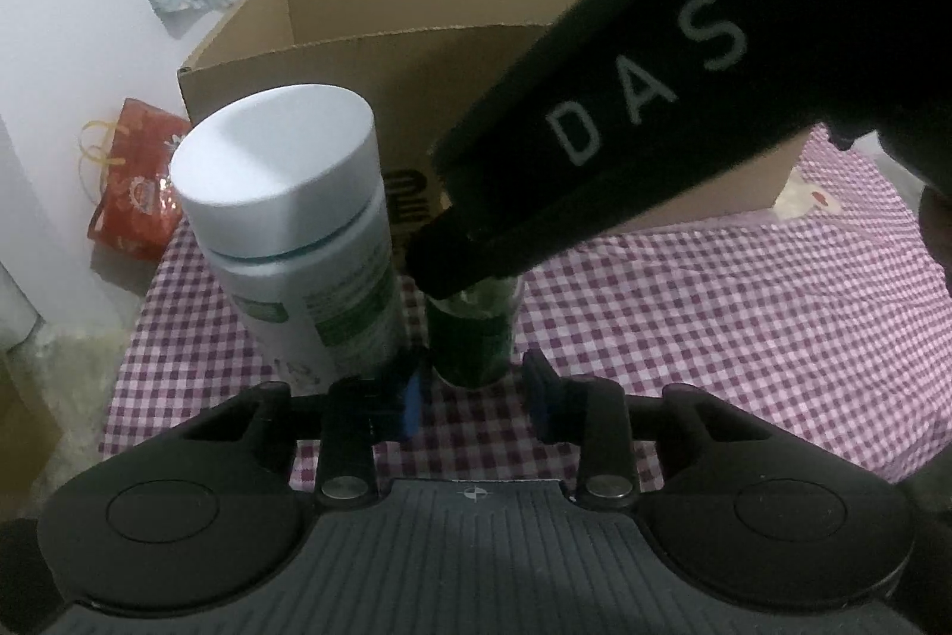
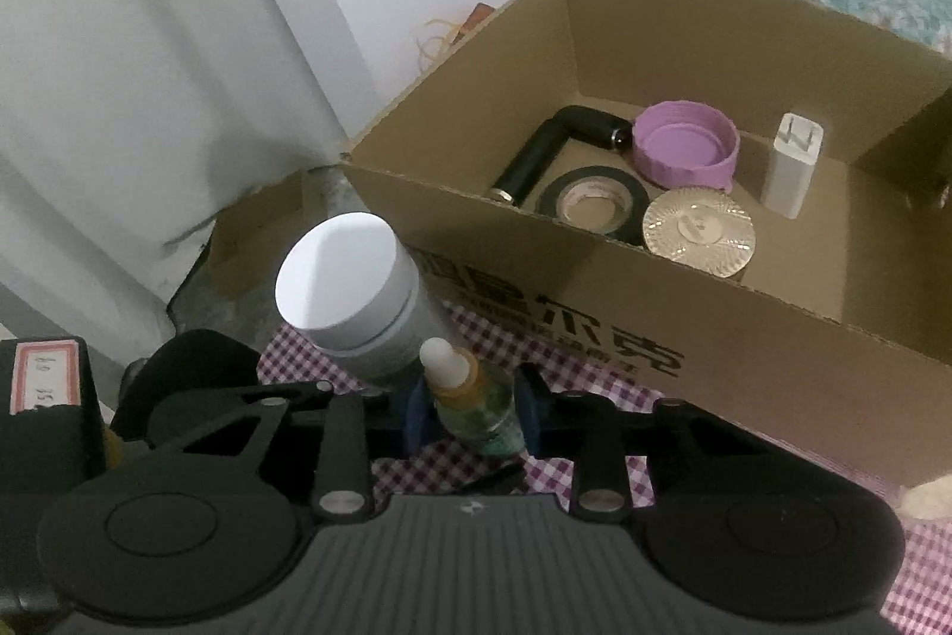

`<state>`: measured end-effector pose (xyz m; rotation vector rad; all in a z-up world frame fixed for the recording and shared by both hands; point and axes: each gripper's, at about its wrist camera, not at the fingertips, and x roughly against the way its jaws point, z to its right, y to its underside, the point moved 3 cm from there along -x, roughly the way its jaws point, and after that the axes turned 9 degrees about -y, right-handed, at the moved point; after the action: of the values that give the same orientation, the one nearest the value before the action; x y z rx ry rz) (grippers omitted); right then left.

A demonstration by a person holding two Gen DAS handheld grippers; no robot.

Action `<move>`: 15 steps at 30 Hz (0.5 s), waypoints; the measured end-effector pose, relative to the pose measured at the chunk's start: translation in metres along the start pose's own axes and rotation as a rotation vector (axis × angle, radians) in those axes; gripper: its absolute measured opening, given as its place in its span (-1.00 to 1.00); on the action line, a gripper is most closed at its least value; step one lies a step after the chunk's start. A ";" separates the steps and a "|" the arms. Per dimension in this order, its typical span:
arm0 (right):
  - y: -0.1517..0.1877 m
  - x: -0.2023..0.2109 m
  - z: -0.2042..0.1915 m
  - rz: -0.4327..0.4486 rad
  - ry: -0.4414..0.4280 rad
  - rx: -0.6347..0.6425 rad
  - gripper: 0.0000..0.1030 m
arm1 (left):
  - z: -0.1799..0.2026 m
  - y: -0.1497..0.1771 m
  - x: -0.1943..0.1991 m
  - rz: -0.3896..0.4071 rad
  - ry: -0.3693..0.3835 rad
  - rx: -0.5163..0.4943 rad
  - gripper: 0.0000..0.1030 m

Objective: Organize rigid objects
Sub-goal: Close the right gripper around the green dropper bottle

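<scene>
A small green dropper bottle (image 2: 476, 406) with a white tip stands on the checked cloth between my right gripper's (image 2: 473, 412) blue pads, which sit close against its sides. In the left wrist view the same green bottle (image 1: 473, 337) stands just ahead of my open, empty left gripper (image 1: 476, 391), with the right gripper's black body (image 1: 625, 117) reaching down over its top. A tall white bottle (image 1: 297, 230) with a white cap stands upright just left of it, and also shows in the right wrist view (image 2: 357, 296). Behind stands an open cardboard box (image 2: 744, 337).
The box holds a black L-shaped handle (image 2: 553, 147), a tape roll (image 2: 595, 203), a purple lid (image 2: 684, 144), a silver round disc (image 2: 699, 230) and a white charger (image 2: 794, 162). A red gift bag (image 1: 134, 177) lies left of the cloth. A white wall (image 2: 149, 69) rises at left.
</scene>
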<state>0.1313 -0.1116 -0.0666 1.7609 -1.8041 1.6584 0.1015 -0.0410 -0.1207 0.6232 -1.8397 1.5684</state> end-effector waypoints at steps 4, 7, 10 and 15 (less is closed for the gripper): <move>0.001 0.005 -0.001 0.010 0.025 0.010 -0.46 | -0.001 -0.001 0.001 0.007 0.005 0.006 -0.43; 0.000 0.012 0.000 0.018 0.012 -0.010 -0.56 | 0.000 0.001 0.003 0.006 0.023 0.006 -0.43; 0.003 0.016 0.003 0.015 0.019 -0.024 -0.56 | 0.005 0.000 0.004 0.009 0.021 -0.009 -0.42; 0.004 0.017 0.004 0.014 0.021 -0.033 -0.56 | 0.008 -0.001 -0.001 0.004 0.014 -0.016 -0.38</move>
<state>0.1254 -0.1265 -0.0589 1.7154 -1.8287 1.6366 0.1021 -0.0491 -0.1217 0.5996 -1.8425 1.5558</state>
